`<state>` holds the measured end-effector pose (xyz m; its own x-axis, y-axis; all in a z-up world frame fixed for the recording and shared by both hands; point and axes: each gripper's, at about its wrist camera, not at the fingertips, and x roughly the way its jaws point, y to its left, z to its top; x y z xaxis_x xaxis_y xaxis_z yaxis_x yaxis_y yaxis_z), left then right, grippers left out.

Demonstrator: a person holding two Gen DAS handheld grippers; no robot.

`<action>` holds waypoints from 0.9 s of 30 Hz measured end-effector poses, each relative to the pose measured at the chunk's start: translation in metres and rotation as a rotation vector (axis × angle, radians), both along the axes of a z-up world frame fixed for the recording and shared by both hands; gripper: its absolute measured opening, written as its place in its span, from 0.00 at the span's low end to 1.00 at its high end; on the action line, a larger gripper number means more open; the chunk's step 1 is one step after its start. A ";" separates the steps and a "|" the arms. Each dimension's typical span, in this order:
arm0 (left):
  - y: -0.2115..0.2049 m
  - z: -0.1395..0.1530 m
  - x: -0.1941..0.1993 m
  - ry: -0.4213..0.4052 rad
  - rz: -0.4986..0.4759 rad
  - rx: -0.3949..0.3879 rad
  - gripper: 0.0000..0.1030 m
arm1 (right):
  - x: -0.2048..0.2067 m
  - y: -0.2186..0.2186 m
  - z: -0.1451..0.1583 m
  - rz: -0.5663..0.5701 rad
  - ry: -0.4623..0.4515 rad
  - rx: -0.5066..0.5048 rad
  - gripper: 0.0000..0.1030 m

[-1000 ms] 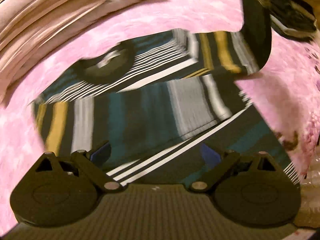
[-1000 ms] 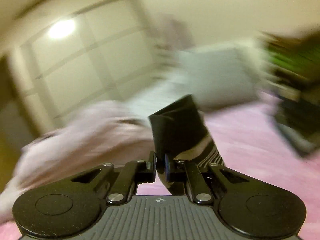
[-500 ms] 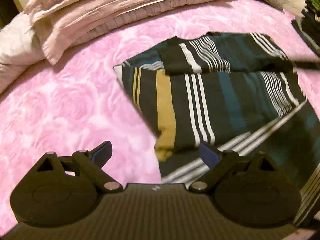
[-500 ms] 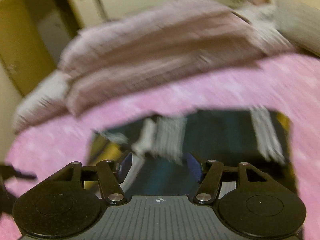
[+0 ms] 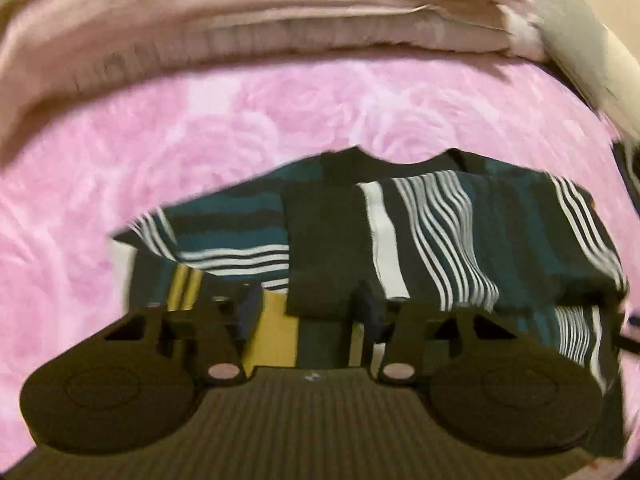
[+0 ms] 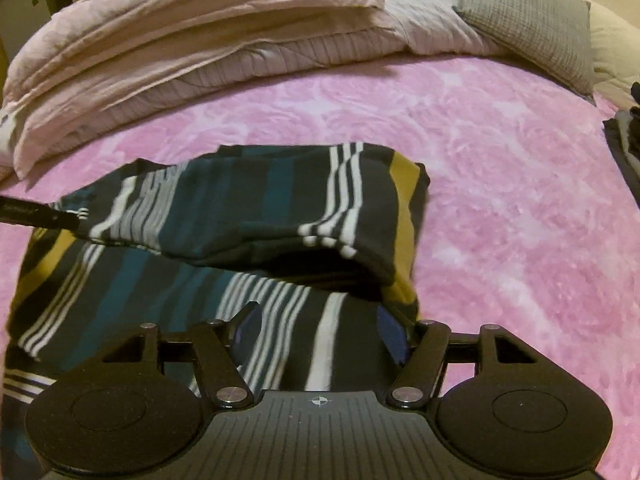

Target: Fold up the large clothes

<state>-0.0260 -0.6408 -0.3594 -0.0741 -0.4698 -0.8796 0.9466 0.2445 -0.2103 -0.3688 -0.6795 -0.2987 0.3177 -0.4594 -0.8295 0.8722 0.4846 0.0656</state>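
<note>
Striped garment point(image 6: 224, 216) lies partly folded on the pink bed point(image 6: 500, 184), more folds seemingly left; right gripper point(image 6: 320, 334) jaws empty and apart, left gripper point(image 5: 308, 314) jaws just narrowing around a dark flap, grip uncertain.

Striped knit garment point(image 6: 248, 200): black and teal bands, thin white stripes, mustard-yellow bands.
Plush bed cover point(image 6: 500, 200): pink, pale rose pattern.
Folded quilted bedding point(image 6: 192, 52): dusty pink.
Square woven cushion point(image 6: 528, 24): grey.
Gripper pads point(image 6: 392, 336): blue, on black fingers.
</note>
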 end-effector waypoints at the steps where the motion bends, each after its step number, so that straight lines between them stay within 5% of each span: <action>1: -0.004 -0.004 0.001 0.015 0.021 0.009 0.33 | -0.001 -0.003 -0.004 -0.004 0.001 0.005 0.59; 5: -0.011 0.001 -0.003 -0.020 0.019 0.034 0.04 | -0.007 -0.011 -0.009 -0.033 -0.006 0.020 0.59; 7: -0.012 0.009 0.000 -0.016 0.007 0.021 0.00 | -0.007 -0.013 -0.007 -0.039 -0.014 0.028 0.59; 14: -0.008 0.067 0.008 -0.190 -0.066 -0.182 0.00 | -0.003 -0.021 -0.001 -0.023 -0.031 0.017 0.60; 21: -0.003 0.010 0.031 -0.174 -0.063 -0.036 0.00 | 0.002 -0.016 -0.015 -0.017 -0.019 0.049 0.60; 27: 0.011 0.014 0.031 -0.239 -0.049 -0.030 0.05 | 0.005 -0.015 -0.013 0.006 -0.036 0.066 0.60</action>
